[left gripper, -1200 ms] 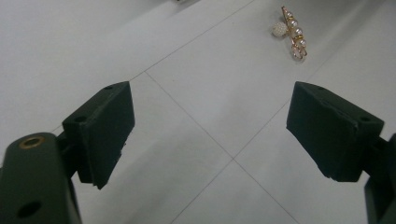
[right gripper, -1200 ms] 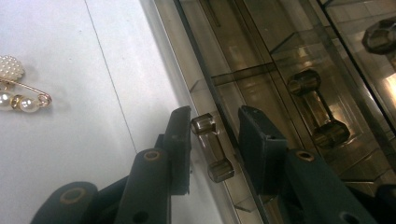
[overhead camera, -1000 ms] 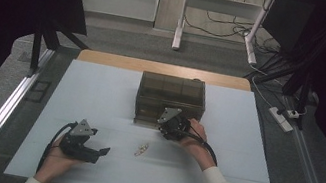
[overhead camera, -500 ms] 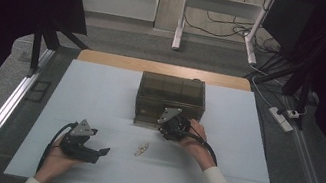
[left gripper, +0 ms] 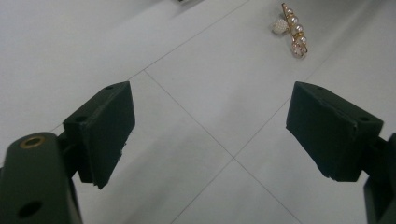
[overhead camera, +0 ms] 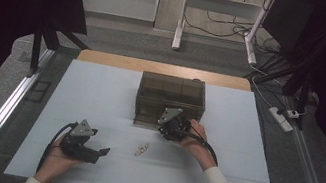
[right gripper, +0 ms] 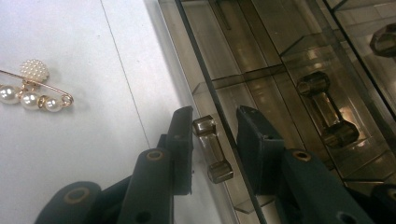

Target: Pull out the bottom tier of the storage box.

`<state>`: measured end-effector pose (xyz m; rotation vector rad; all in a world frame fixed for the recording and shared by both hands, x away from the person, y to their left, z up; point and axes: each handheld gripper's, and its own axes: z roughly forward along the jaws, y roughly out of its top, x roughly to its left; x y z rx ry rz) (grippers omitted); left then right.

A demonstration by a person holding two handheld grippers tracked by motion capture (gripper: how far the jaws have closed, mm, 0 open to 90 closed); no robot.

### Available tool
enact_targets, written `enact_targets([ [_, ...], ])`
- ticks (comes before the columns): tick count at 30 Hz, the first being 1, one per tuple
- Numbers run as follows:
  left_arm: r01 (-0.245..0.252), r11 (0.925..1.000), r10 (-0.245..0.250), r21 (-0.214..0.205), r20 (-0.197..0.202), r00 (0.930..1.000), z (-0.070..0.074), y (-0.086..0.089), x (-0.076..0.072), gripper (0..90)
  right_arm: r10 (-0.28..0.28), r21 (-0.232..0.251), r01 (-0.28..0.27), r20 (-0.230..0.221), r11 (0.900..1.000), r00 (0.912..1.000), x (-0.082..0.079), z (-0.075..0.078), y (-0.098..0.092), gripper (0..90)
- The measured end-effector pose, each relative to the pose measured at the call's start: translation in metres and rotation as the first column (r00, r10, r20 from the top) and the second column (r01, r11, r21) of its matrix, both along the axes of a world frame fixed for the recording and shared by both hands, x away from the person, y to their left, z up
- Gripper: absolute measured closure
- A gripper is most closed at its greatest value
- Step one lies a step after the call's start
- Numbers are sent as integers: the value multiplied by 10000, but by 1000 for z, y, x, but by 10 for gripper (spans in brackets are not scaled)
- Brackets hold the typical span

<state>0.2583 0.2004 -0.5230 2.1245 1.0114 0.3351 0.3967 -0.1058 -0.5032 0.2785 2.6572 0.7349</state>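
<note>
Right tool [right gripper: 215,142] sits at the near face of the smoked box [overhead camera: 172,93], its jaws narrowed around a drawer knob [right gripper: 212,149]. A thin gap shows on each side of the knob, so the pads look not quite pressed on it; over the last second the jaws have barely crept inward. From above, the right tool [overhead camera: 171,123] and the hand behind it crowd the box front at mid-desk.

Left tool [left gripper: 210,135] rests low on the near left of the desk [overhead camera: 100,90], jaws wide and holding nothing. A pearl pin [overhead camera: 141,149] lies loose on the desk between the two tools, well apart from the box; the same pin [left gripper: 292,29] appears far ahead of the left jaws, and the pin [right gripper: 32,91] also lies off to the left of the right tool.

By my reading, the work is at an early step: the knob is lined up but not yet clamped, the drawer looks shut, and the pin is not yet picked up. Left to do, likely: grip, pull the drawer out, put the pin in.

Hard to tell: whether the drawer has slid out at all, since the hand covers the box front from above; what the dark drawers hold is also unclear through the tinted walls.
</note>
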Motion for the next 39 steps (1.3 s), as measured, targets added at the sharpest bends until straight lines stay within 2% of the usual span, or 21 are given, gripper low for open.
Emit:
enact_targets([
  [7,6,10000,-6,-12,6,10000,0,0,0,154,39,96,-39,-50,9999,10000,0,0,-1,672],
  [10,29,10000,-29,-1,-8,10000,0,0,0,154,29,62,-28,-219,10000,9998,-1,1,-1,674],
  [14,20,10000,-20,-10,-2,10000,0,0,0,154,69,79,-68,-97,9999,9999,-1,1,-1,675],
  [39,34,10000,-34,35,-24,10000,0,0,0,154,190,-19,-191,-304,9998,9994,-4,1,-2,687],
])
